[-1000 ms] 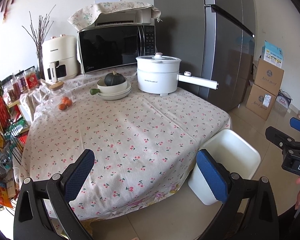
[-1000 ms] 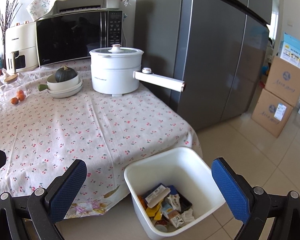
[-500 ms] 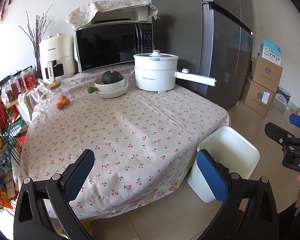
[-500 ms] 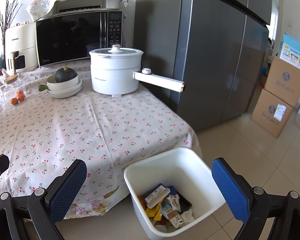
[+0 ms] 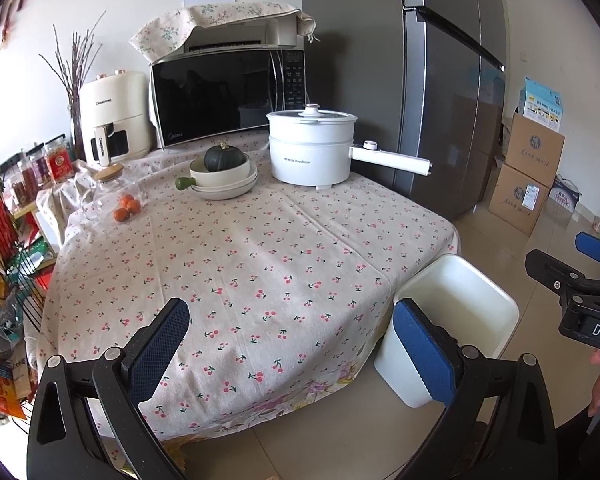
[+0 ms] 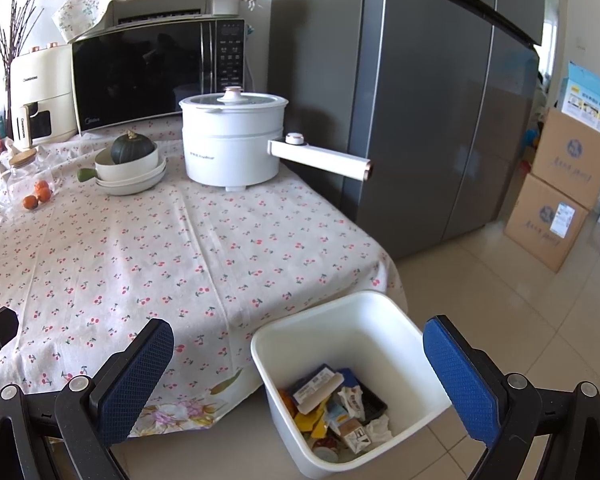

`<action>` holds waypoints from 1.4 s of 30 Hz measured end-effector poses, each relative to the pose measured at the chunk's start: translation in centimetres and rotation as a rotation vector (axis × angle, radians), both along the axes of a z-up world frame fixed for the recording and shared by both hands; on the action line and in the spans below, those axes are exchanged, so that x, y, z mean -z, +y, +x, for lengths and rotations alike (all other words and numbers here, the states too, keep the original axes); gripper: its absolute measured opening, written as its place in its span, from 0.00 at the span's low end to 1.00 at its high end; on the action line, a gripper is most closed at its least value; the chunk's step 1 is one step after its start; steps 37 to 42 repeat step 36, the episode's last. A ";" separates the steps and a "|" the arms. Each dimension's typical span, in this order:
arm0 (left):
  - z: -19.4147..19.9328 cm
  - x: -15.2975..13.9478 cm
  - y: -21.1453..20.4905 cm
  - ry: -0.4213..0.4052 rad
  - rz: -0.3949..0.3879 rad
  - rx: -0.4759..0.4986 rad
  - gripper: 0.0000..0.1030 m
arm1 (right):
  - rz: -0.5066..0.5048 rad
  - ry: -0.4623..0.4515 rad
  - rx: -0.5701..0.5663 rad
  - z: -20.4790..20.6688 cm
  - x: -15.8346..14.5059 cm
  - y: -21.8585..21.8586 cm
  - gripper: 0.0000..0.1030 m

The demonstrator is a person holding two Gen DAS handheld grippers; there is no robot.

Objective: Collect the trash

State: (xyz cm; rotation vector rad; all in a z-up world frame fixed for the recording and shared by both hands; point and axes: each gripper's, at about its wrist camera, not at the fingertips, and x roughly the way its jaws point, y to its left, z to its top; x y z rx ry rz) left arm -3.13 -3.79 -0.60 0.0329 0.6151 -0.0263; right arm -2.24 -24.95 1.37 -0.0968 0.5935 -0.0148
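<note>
Both the left gripper (image 5: 288,344) and right gripper (image 6: 300,368) are held wide apart and empty, while the trash (image 6: 336,412) is seen inside the white bin (image 6: 300,320) at five o'clock of the table (image 6: 148,248).

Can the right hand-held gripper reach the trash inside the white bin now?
Probably yes: the right hand-held gripper is open above the white bin, which has no lid, and the trash lies uncovered.

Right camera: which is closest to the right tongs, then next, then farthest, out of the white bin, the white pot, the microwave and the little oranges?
1. White bin: on the floor, right between the open right tongs.
2. Little oranges: far left on the table.
3. White pot: middle back; too close to call with the oranges.
4. Microwave: farthest, by the wall.
</note>
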 end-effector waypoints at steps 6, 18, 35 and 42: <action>-0.2 -0.1 -0.1 -0.003 -0.001 0.005 1.00 | -0.001 0.002 0.005 0.0 0.1 0.0 0.99; -0.3 -0.3 -0.2 -0.008 0.005 0.003 1.00 | 0.001 0.001 0.011 0.0 0.2 0.1 0.99; 0.2 -0.2 -0.1 0.027 -0.002 0.020 1.00 | 0.001 0.006 0.007 0.0 0.4 0.1 0.99; 0.5 -0.1 0.1 0.048 -0.003 0.029 1.00 | 0.001 0.017 0.003 0.0 0.7 0.1 0.99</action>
